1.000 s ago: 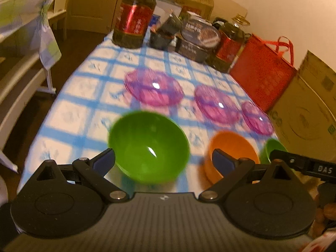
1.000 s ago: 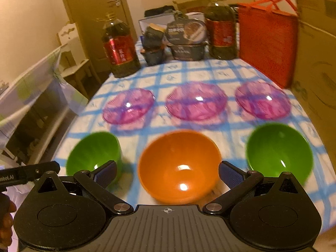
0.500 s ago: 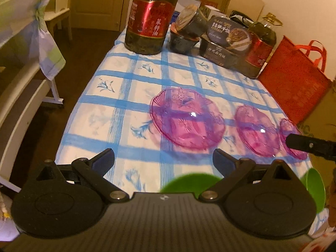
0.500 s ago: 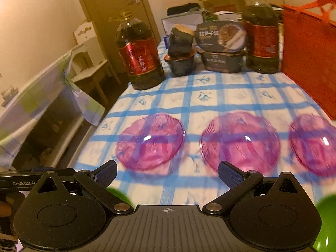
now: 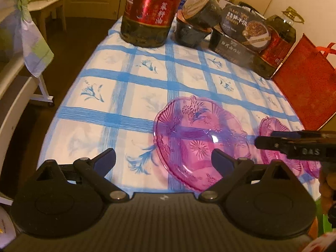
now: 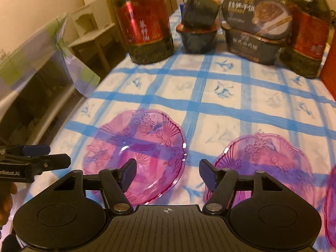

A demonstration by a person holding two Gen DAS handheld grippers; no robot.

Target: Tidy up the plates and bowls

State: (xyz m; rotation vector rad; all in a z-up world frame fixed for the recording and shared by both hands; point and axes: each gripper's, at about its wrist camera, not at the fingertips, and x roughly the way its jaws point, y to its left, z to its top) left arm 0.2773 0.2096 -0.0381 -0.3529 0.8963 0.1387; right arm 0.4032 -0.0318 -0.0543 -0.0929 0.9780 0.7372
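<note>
Clear pink glass plates lie on a blue-checked tablecloth (image 5: 117, 96). The leftmost pink plate (image 5: 199, 138) sits just ahead of my left gripper (image 5: 163, 159), which is open and empty, its right finger over the plate's near edge. In the right wrist view the same plate (image 6: 136, 153) is at the left and the middle pink plate (image 6: 262, 163) at the right. My right gripper (image 6: 167, 174) is open and empty, above the gap between them. A third plate's edge (image 6: 330, 205) shows at far right. The bowls are out of view.
Two large oil bottles (image 6: 145, 21) (image 6: 306, 29), dark food tubs (image 6: 197, 35) and boxed meals (image 6: 256, 25) stand along the table's far end. A red bag (image 5: 304, 79) is right of the table. A white rack with cloth (image 5: 25, 42) stands at the left.
Both grippers have moved forward over the table. The green and orange bowls have dropped out of view below; the pink plates are now close in front. The right gripper's jaws have narrowed somewhat.
</note>
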